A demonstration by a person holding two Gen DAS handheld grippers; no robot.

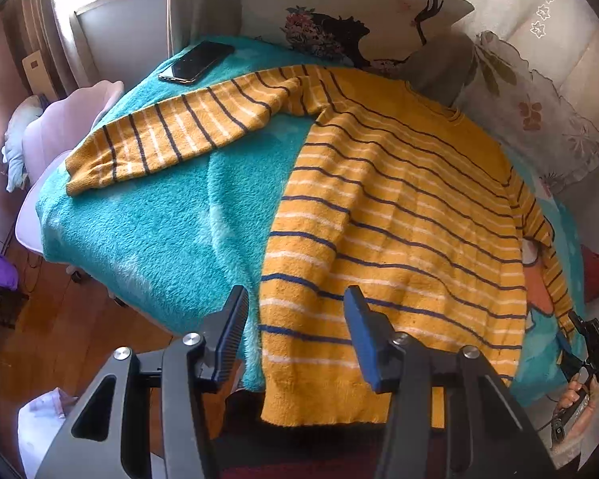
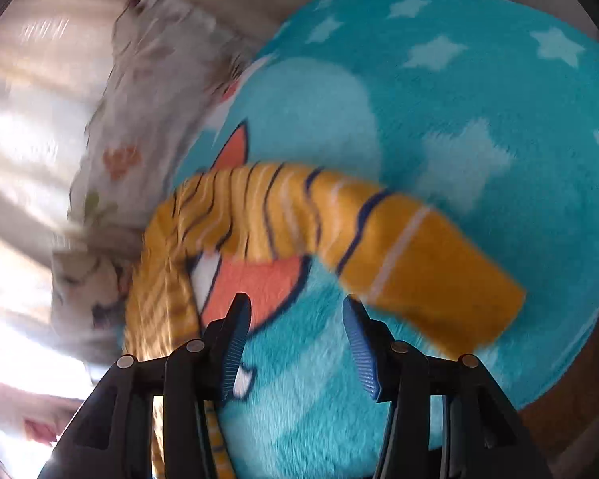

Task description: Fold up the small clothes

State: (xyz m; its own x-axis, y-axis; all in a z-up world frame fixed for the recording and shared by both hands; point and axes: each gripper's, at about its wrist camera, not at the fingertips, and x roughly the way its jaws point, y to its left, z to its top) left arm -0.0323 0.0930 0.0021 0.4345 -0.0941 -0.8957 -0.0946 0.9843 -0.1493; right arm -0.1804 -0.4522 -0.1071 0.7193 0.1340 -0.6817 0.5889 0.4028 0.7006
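Note:
A mustard-yellow sweater (image 1: 399, 215) with navy and white stripes lies flat on a fluffy teal blanket (image 1: 167, 215). One sleeve (image 1: 171, 135) stretches out to the left. My left gripper (image 1: 295, 315) is open and empty, hovering over the sweater's lower left hem. The other sleeve (image 2: 379, 235) lies curved across the blanket (image 2: 439, 119) in the blurred right wrist view. My right gripper (image 2: 295, 331) is open and empty just short of that sleeve's cuff; it also shows at the far right of the left wrist view (image 1: 587, 343).
A black phone (image 1: 195, 62) lies on the blanket's far left corner. Patterned pillows (image 1: 379, 20) lean at the back. A floral pillow (image 2: 139, 127) sits left of the sleeve. Wooden floor (image 1: 60, 319) and a pink chair (image 1: 72, 127) are at the left.

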